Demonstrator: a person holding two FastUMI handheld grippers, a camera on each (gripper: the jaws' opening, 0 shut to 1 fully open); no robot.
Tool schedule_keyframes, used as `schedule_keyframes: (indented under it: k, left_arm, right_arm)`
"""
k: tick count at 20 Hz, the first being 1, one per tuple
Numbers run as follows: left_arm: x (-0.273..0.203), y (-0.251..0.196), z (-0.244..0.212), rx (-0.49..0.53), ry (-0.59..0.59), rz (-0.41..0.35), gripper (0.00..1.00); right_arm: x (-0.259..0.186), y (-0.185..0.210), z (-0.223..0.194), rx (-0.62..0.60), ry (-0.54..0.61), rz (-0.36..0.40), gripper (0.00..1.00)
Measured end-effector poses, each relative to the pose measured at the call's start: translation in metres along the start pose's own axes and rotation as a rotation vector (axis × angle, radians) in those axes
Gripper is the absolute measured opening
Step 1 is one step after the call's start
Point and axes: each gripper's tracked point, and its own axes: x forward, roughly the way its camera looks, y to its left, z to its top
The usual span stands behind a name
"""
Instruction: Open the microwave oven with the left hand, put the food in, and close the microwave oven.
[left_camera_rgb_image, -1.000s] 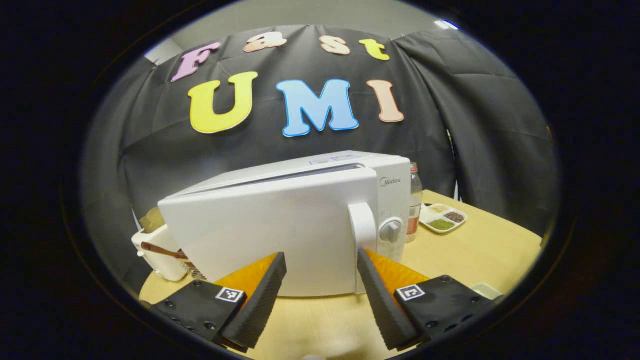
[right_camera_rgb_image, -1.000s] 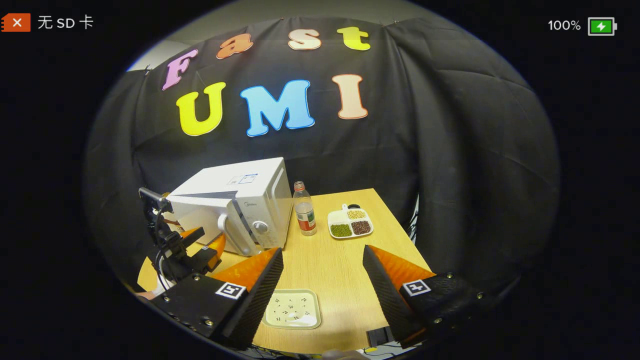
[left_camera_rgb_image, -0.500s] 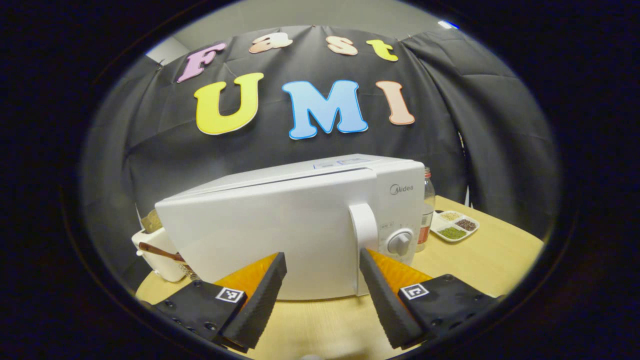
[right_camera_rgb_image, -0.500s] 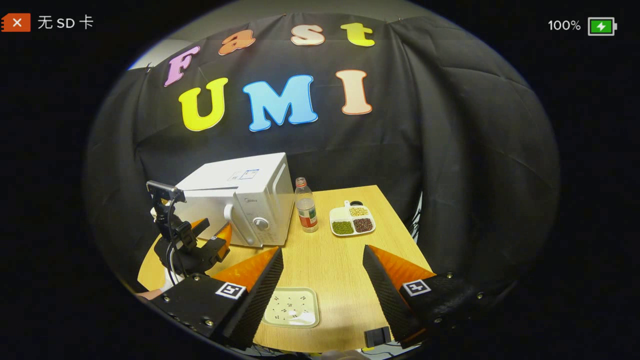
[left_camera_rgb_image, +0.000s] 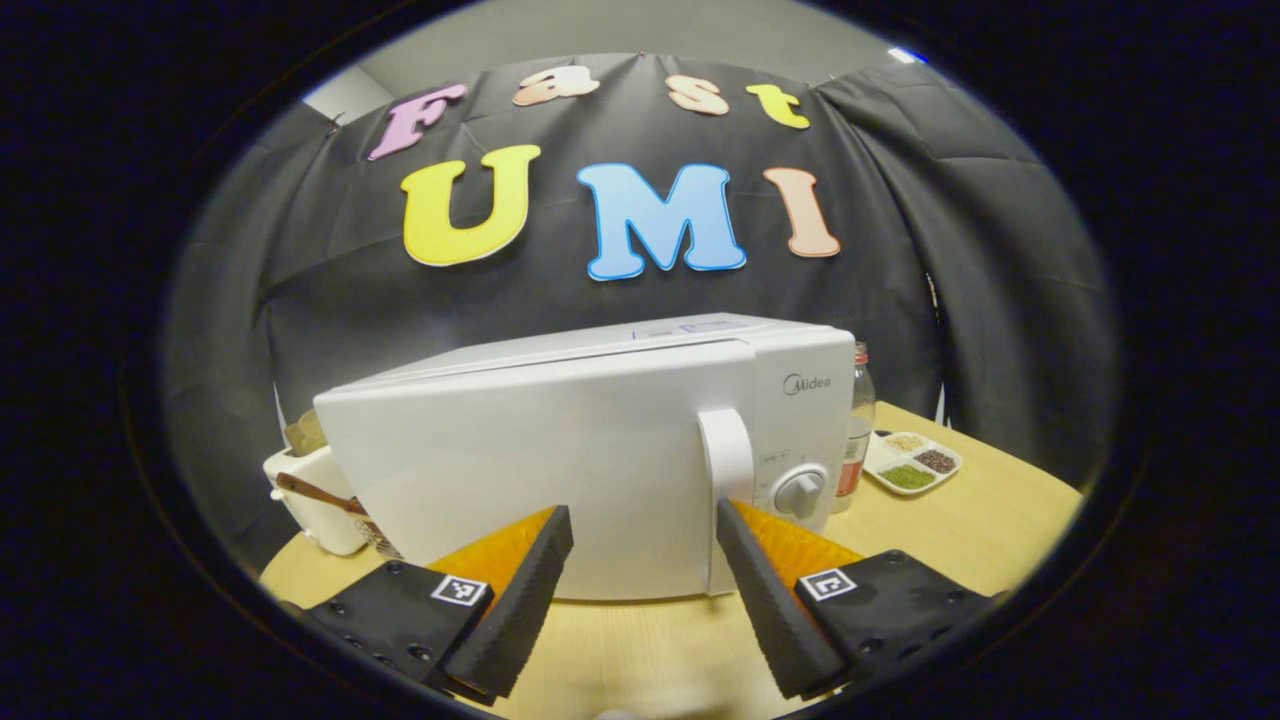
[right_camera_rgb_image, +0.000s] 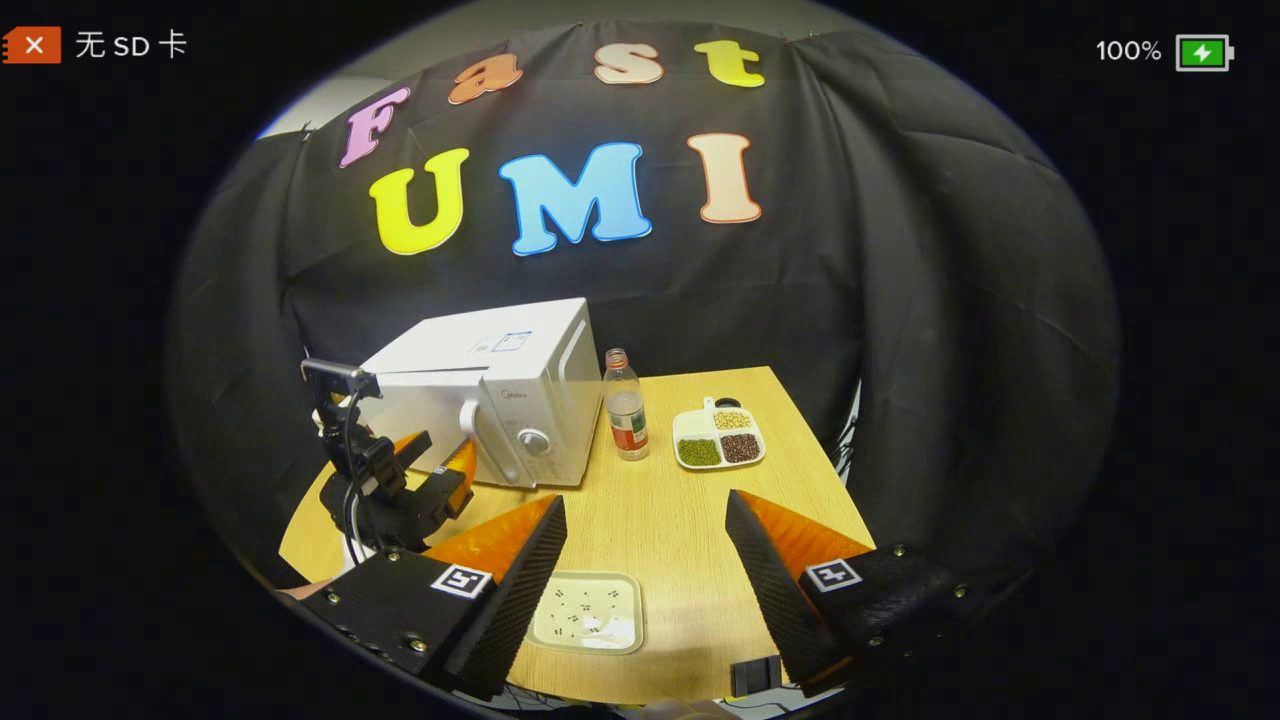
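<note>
The white microwave (left_camera_rgb_image: 560, 470) stands right in front of my left gripper (left_camera_rgb_image: 642, 515), its door flush with the body apart from a thin seam along the top. The door's vertical handle (left_camera_rgb_image: 726, 480) rises just above my right finger. The left gripper is open with nothing between its fingers. In the right gripper view, the microwave (right_camera_rgb_image: 500, 395) sits at the table's far left with the left gripper (right_camera_rgb_image: 430, 470) close before its door. My right gripper (right_camera_rgb_image: 645, 503) hangs open over a pale square plate (right_camera_rgb_image: 590, 612) with small dark specks.
A clear bottle (right_camera_rgb_image: 626, 420) stands to the right of the microwave, with a divided dish of beans (right_camera_rgb_image: 718, 440) beyond it. A white container with a wooden spoon (left_camera_rgb_image: 315, 495) sits left of the microwave. A small black block (right_camera_rgb_image: 755, 675) lies at the table's (right_camera_rgb_image: 680, 540) front edge.
The microwave door, ajar a second ago, has swung in against the body. The left gripper followed it toward the microwave. The right gripper stayed open above the plate.
</note>
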Motion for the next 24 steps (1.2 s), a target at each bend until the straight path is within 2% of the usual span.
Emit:
schedule_keyframes:
  k: [1,2,4,5,9,12,13,14,15,16,17,18,21,22,24]
  left_arm:
    - [0.002,0.0,0.002,-0.003,-0.001,0.009,0.97]
    - [0.005,0.004,0.003,-0.011,0.002,0.048,0.94]
    - [0.008,-0.006,0.001,-0.046,0.014,0.017,1.0]
    - [0.008,-0.004,0.001,-0.033,0.017,0.024,0.98]
    - [0.003,-0.003,0.008,-0.027,0.0,0.018,1.0]
    - [-0.009,-0.003,0.017,-0.027,-0.009,0.011,0.95]
    - [-0.017,-0.002,0.021,-0.035,-0.011,0.009,0.94]
    - [-0.028,-0.002,0.028,-0.051,-0.012,0.005,1.0]
    - [-0.041,-0.001,0.034,-0.086,-0.016,0.004,0.97]
    - [-0.056,-0.005,0.041,-0.117,-0.012,-0.015,1.0]
    - [-0.071,-0.001,0.05,-0.134,-0.017,-0.014,0.94]
    - [-0.088,0.005,0.06,-0.141,-0.019,-0.005,1.0]
    - [-0.137,0.035,0.091,-0.151,-0.019,0.046,0.99]
    - [-0.153,0.047,0.102,-0.161,-0.024,0.059,0.95]
    - [-0.18,0.067,0.124,-0.188,-0.033,0.06,0.97]
  right_arm:
    - [-0.002,0.001,0.001,0.0,-0.005,0.003,0.98]
    - [-0.002,0.002,0.001,-0.002,-0.004,0.008,0.98]
    - [-0.006,0.005,0.001,-0.008,0.001,0.013,0.98]
    - [-0.009,0.006,0.003,-0.009,-0.006,0.02,0.98]
    - [-0.014,0.002,0.005,-0.016,-0.023,0.013,0.98]
    - [-0.021,0.002,0.011,-0.008,-0.047,0.01,0.98]
    - [-0.023,0.003,0.015,-0.012,-0.058,0.011,0.98]
    - [-0.026,0.005,0.018,-0.016,-0.071,0.012,0.98]
    - [-0.029,0.007,0.023,-0.016,-0.085,0.018,0.98]
    - [-0.03,0.01,0.029,-0.015,-0.101,0.026,0.98]
    - [-0.033,0.013,0.036,-0.019,-0.119,0.03,0.98]
    - [-0.036,0.015,0.043,-0.025,-0.139,0.031,0.98]
    - [-0.045,0.025,0.068,-0.046,-0.189,0.041,0.98]
    - [-0.05,0.028,0.079,-0.061,-0.219,0.037,0.98]
    - [-0.062,0.032,0.103,-0.088,-0.296,0.029,0.98]
